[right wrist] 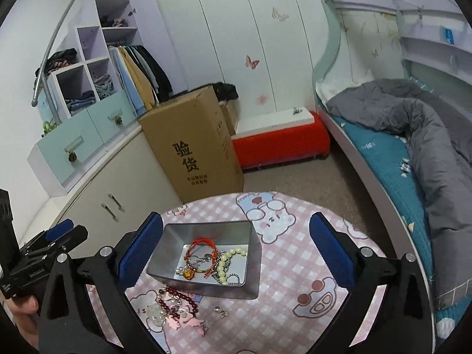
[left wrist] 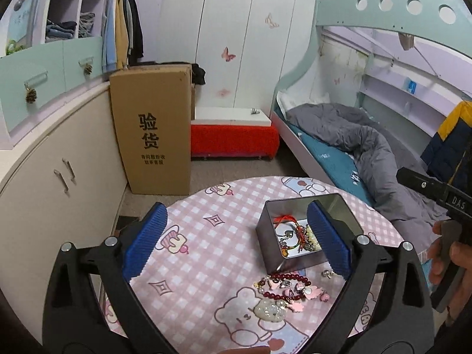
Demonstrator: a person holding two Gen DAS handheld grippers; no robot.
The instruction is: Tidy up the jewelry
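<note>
A grey metal tin [left wrist: 267,243] [right wrist: 253,268] stands open on the round pink-checked table [left wrist: 212,236] [right wrist: 295,259]. It holds a red cord bracelet [right wrist: 203,243], a pearl bracelet [right wrist: 228,261] and several chains. In front of it lie a dark red bead bracelet [left wrist: 283,287] [right wrist: 180,298], pink charms [left wrist: 309,290] [right wrist: 188,318], a white pendant [left wrist: 270,309] and a small earring [right wrist: 221,311]. My left gripper [left wrist: 237,239] is open and empty above the table, left of the tin. My right gripper [right wrist: 236,253] is open and empty, straddling the tin from above.
A tall cardboard box [left wrist: 150,129] [right wrist: 194,144] stands on the floor beyond the table, next to a red bench [left wrist: 233,138] [right wrist: 280,144]. A bed with a grey duvet [left wrist: 368,147] [right wrist: 413,124] lies right; cabinets [left wrist: 59,177] left.
</note>
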